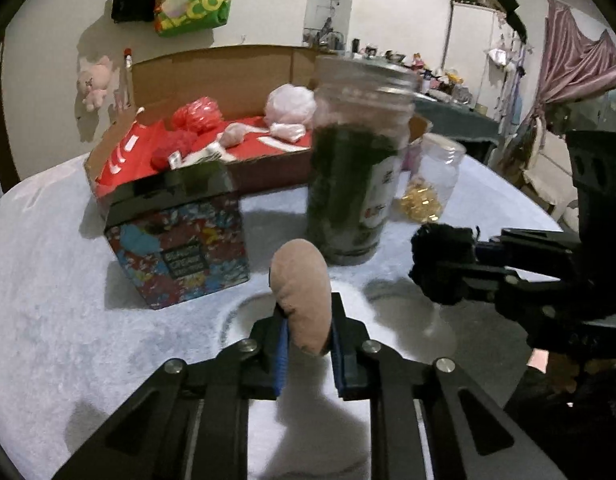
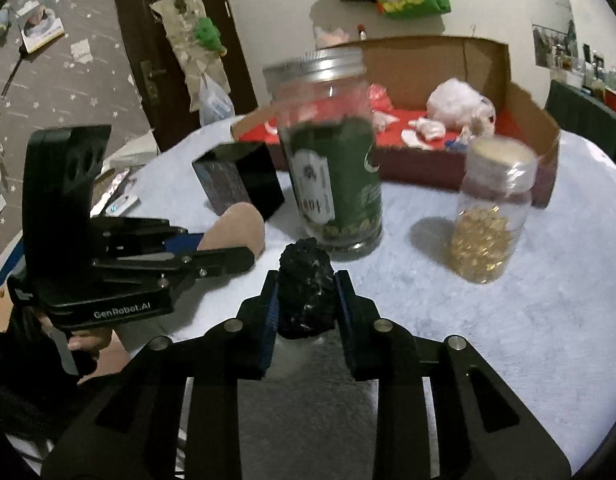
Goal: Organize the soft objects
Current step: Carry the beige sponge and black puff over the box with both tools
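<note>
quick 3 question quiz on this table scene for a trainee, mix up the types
1. True or false: the left gripper is shut on the pink soft piece.
2. What does the right gripper hold? A) black fuzzy lump B) gold beads C) nothing
3. Fill in: the red and white soft things lie in the ____.

Key: 1 true; 2 A; 3 cardboard box

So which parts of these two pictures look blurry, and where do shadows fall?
Left wrist view: the green jar is smeared by motion, and shadows pool on the pale cloth beneath the tongs. Right wrist view: jar again soft, bead bottle casts a leftward shadow.
</note>
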The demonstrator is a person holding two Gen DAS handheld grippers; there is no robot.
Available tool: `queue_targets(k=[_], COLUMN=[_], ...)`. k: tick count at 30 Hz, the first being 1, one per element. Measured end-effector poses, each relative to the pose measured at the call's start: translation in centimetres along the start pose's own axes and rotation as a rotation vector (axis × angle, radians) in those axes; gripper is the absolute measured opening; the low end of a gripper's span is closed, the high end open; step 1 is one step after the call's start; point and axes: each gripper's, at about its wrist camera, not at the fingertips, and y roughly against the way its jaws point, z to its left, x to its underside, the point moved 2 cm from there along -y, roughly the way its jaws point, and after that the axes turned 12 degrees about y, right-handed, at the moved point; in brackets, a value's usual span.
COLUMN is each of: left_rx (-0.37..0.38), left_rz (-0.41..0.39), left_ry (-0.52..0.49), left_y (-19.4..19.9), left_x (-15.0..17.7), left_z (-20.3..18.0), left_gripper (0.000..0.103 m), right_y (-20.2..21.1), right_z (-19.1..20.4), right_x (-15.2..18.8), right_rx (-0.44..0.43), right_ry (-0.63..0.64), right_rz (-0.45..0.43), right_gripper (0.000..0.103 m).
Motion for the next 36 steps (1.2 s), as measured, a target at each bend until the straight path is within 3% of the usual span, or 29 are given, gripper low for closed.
queue_targets(k=[6, 15, 36], left_rx=[0.029, 0.012, -0.093], left_rz=[-0.006, 0.002, -0.044], left_ry=[-0.014, 0.003, 0.126], left_y=[0.2, 0.0, 4.0], left_x=[-0.4, -0.1, 0.5], left_z=[-0.9, -0.5, 6.5], left_gripper=[0.018, 0.018, 0.018], right_y=[0.9, 1.0, 2.9], right_z=[-0.1, -0.3, -4.5], right_x=[-0.6, -0.4, 1.9], right_rx=[0.034, 0.038, 0.134], right_ry=[0.013, 0.008, -0.080], right_rz=[-0.017, -0.010, 0.022], right_gripper=[0.025, 0.025, 0.025])
